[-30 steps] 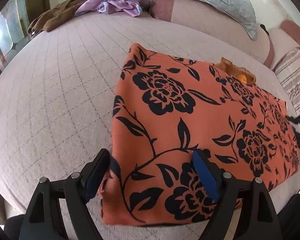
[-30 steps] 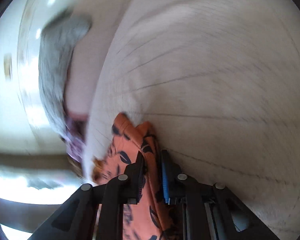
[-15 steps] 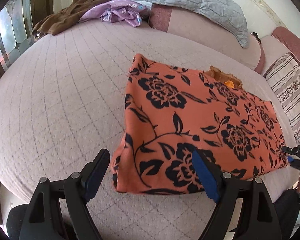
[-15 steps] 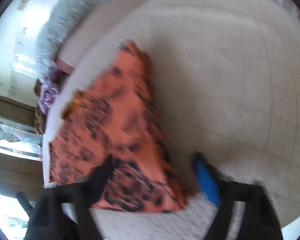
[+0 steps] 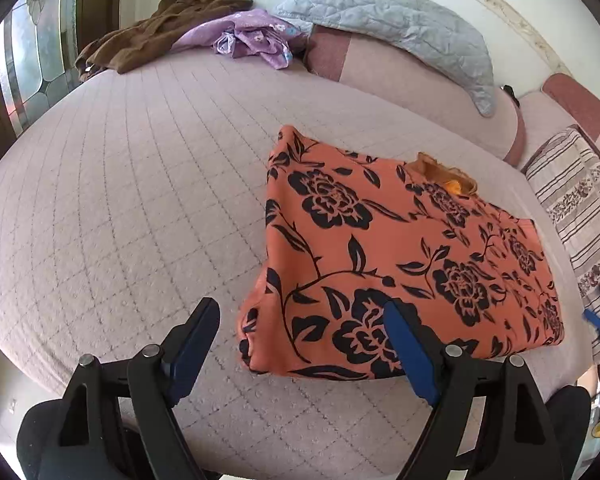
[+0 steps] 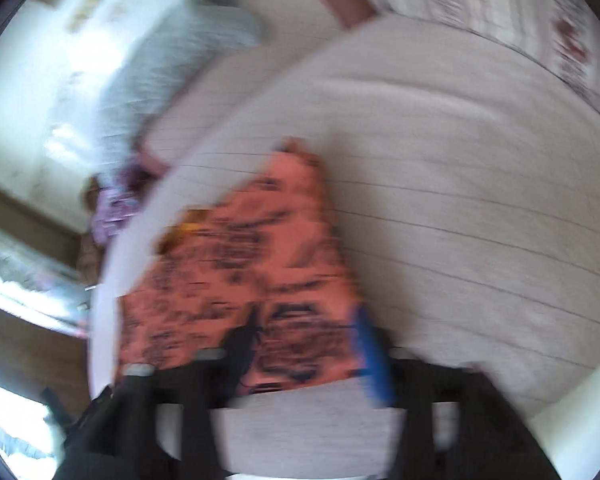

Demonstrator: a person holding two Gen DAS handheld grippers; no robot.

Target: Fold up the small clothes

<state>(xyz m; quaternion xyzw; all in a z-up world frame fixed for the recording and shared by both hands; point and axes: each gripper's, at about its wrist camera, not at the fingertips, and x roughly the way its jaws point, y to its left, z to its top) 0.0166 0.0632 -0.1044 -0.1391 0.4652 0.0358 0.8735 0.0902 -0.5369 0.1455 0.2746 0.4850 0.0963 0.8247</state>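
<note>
An orange garment with black flowers (image 5: pixel 400 248) lies folded flat on the quilted bed (image 5: pixel 140 200). My left gripper (image 5: pixel 300 344) is open and empty, just off the garment's near left corner. In the blurred right wrist view the same garment (image 6: pixel 260 264) lies on the bed (image 6: pixel 460 208). My right gripper (image 6: pixel 304 340) is open and empty, at the garment's near edge. Its blue tip also shows at the right edge of the left wrist view (image 5: pixel 598 322).
A brown garment (image 5: pixel 156 28) and a purple garment (image 5: pixel 252 36) lie at the bed's far end. A grey quilted pillow (image 5: pixel 396 20) rests on pink bolsters (image 5: pixel 400 68). A striped pillow (image 5: pixel 580 204) lies at the right. The near bed edge runs below my grippers.
My right gripper opened and let go of the orange garment, then drew back. My left gripper drew back from over the garment's near corner. The garment now lies flat.
</note>
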